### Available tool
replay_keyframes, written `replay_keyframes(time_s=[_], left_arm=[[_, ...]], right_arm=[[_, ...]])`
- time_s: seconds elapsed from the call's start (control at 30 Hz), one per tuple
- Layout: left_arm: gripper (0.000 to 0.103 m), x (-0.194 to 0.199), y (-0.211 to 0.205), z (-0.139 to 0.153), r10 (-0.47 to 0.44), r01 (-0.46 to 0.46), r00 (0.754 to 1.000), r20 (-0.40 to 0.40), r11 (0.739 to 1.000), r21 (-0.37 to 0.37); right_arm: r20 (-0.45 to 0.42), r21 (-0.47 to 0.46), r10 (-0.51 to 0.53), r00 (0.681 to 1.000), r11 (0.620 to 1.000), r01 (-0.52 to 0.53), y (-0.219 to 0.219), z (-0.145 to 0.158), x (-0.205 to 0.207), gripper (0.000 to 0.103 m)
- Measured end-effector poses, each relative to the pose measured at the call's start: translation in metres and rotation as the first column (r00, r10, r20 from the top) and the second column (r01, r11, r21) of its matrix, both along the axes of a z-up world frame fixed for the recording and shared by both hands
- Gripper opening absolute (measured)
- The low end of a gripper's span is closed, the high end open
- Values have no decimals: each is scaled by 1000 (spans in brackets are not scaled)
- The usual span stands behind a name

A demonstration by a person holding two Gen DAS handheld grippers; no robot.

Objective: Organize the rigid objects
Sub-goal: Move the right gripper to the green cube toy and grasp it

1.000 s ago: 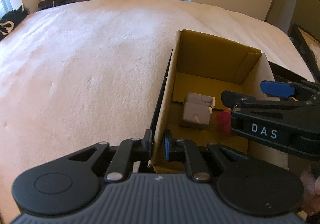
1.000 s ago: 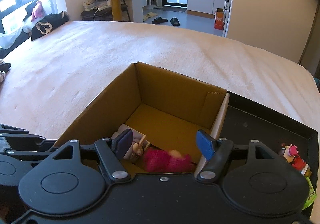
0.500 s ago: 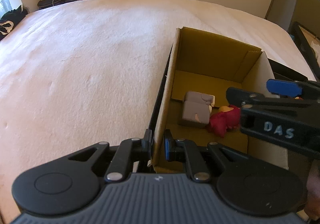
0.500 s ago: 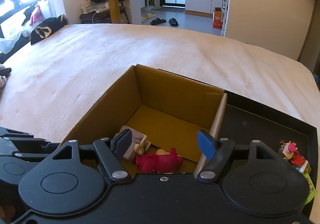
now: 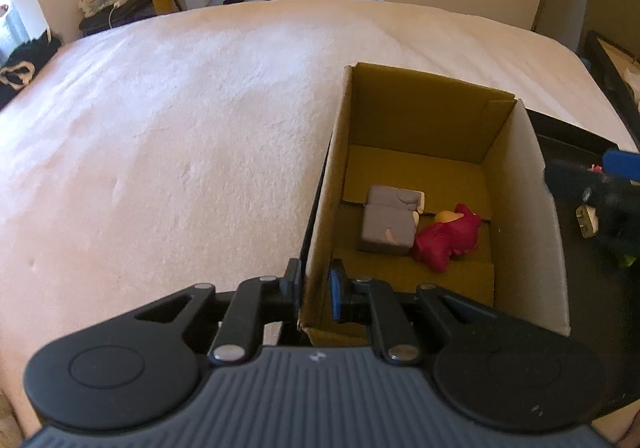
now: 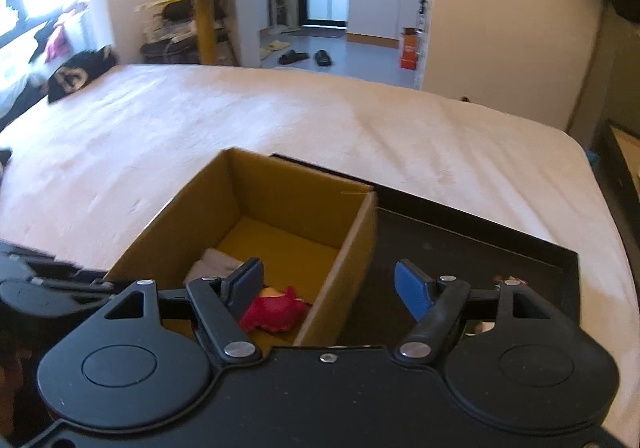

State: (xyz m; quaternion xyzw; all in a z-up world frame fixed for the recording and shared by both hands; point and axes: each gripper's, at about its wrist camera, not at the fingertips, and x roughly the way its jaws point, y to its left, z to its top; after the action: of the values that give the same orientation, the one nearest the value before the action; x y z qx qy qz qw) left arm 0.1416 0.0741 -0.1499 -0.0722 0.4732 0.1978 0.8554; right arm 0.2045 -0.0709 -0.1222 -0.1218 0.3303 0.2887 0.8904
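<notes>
A brown cardboard box (image 5: 516, 184) stands open on the bed, partly on a black tray (image 6: 460, 248). Inside lie a grey toy (image 5: 388, 220) and a red toy (image 5: 448, 240); both also show in the right wrist view, the red toy (image 6: 276, 314) and the grey toy (image 6: 218, 262). My left gripper (image 5: 316, 290) is shut on the box's near left wall. My right gripper (image 6: 332, 288) is open and empty, above the box's right wall; it shows blurred at the right edge of the left wrist view (image 5: 600, 188).
The pink blanket (image 5: 160, 128) covers the bed to the left. Small toys (image 5: 588, 220) lie on the tray right of the box. A yellow side table (image 6: 204, 8) and a dark mask (image 6: 76, 72) lie beyond the bed.
The red toy dropped from my right gripper into the box beside the grey toy. My right gripper rose and moved right, away from the box. My left gripper kept its hold.
</notes>
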Motion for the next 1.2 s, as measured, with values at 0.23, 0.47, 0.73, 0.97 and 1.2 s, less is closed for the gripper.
replay_keyframes(time_s=[0.23,0.47,0.73,0.97,1.2], left_arm=[[33,0,-8,3,-17,18,998,-64,1000,19],[57,-2,-11,5,-10,11,997,-74,1000,25],[62,-1,-12,10,18,-14,997,-77,998,61],[67,-3,-12,14,46,-41,997,-68,997,71],[67,-2,-20,16,49,-42,997,-61,992,120]], right_arm=[[-11,-19,-128,992,992,128,-24,-1,12,75],[27,-64,-135,990,989,136,-50,1,12,79],[38,-105,-193,980,975,197,-66,-5,23,80],[14,-169,-217,976,962,216,-84,-21,35,80],[-12,-261,-200,980,946,190,-88,-39,45,80]])
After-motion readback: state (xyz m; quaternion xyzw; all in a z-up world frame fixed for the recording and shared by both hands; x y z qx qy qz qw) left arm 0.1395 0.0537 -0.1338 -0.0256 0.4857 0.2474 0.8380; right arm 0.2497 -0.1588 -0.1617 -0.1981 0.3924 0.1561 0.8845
